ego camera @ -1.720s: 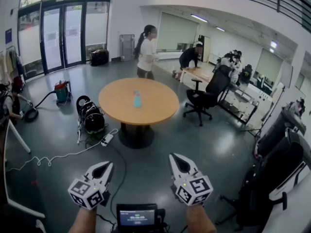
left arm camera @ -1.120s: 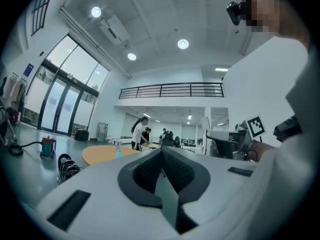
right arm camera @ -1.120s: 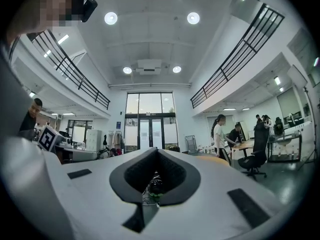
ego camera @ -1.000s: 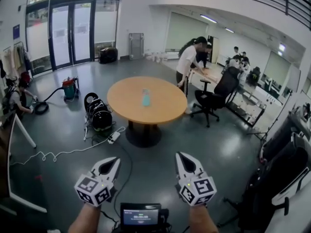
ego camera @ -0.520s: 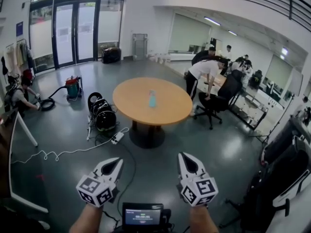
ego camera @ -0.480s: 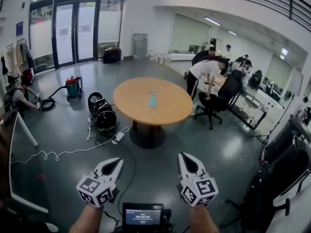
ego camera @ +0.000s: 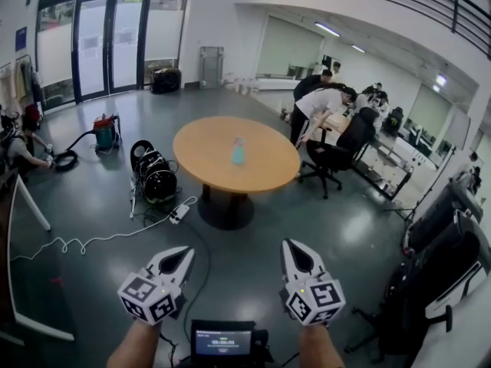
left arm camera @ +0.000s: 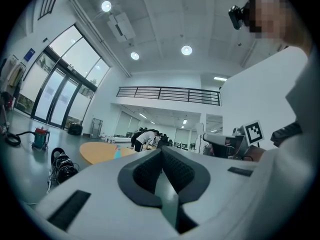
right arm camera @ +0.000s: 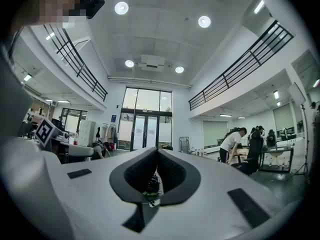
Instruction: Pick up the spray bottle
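Note:
The spray bottle (ego camera: 238, 152) is pale blue and stands upright near the middle of a round wooden table (ego camera: 207, 159), well ahead of me across the floor. Both grippers hang low in the head view, far short of the table. My left gripper (ego camera: 186, 251) is shut and holds nothing. My right gripper (ego camera: 288, 244) is shut and empty too. In the left gripper view the bottle (left arm camera: 117, 153) shows small on the table (left arm camera: 97, 152), left of the closed jaws (left arm camera: 161, 152). In the right gripper view the gripper (right arm camera: 157, 153) points level; neither table nor bottle shows there.
A black office chair (ego camera: 341, 146) stands right of the table. Black bags (ego camera: 151, 177), a power strip with white cable (ego camera: 175, 214) and a vacuum cleaner (ego camera: 103, 132) lie left of it. People (ego camera: 322, 102) bend over a desk behind. Dark equipment (ego camera: 449, 240) lines the right.
A person behind the table has walked right and now bends over the desk. The table sits slightly nearer in the head view. Both grippers stay shut, side by side.

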`<state>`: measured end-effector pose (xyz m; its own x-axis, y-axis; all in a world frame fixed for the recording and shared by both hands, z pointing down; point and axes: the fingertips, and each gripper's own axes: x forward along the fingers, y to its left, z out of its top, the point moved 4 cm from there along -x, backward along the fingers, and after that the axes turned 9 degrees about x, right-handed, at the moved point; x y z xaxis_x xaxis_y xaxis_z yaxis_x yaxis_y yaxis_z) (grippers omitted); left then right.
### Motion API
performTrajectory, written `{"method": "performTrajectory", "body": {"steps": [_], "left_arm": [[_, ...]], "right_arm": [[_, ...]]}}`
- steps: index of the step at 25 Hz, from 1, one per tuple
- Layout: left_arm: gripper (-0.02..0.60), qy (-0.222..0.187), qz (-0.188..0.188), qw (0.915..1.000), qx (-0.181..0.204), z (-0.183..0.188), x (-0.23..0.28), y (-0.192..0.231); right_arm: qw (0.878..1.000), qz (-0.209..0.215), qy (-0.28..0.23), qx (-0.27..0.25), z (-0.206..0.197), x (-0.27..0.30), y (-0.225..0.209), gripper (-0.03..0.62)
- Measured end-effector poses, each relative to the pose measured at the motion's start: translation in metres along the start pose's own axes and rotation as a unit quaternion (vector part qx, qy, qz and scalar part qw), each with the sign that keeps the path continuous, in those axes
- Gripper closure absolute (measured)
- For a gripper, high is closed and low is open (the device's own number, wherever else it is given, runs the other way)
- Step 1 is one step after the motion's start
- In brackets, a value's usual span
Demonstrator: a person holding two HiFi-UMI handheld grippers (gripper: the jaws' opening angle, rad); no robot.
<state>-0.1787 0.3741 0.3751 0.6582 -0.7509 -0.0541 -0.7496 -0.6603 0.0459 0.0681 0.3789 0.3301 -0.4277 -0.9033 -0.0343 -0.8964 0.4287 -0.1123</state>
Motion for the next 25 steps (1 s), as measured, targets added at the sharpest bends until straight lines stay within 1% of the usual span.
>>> {"method": "performTrajectory", "body": {"steps": [4, 8, 13, 21, 25], "left_arm": [[0.581, 0.006, 0.001, 1.0, 0.001, -0.005, 0.007, 0.008], [0.581, 0.005, 0.013, 0.9999, 0.005, -0.004, 0.02, 0.021], [0.581, 0.01, 0.025, 0.9996, 0.011, -0.002, 0.052, 0.038], [0.581, 0.004, 0.035, 0.9992, 0.021, 0.006, 0.128, 0.048], [0.581, 0.008, 0.037, 0.9989, 0.027, 0.007, 0.167, 0.048]], "right_arm": [[1.0, 0.002, -0.002, 0.004, -0.002, 0.016, -0.003, 0.589], [1.0, 0.017, -0.004, 0.011, -0.006, 0.038, -0.013, 0.589], [0.999, 0.039, -0.011, 0.006, -0.005, 0.071, -0.034, 0.589], [0.998, 0.066, -0.011, 0.004, 0.007, 0.121, -0.091, 0.588], [0.998, 0.057, -0.029, -0.014, 0.015, 0.136, -0.125, 0.588]]}}
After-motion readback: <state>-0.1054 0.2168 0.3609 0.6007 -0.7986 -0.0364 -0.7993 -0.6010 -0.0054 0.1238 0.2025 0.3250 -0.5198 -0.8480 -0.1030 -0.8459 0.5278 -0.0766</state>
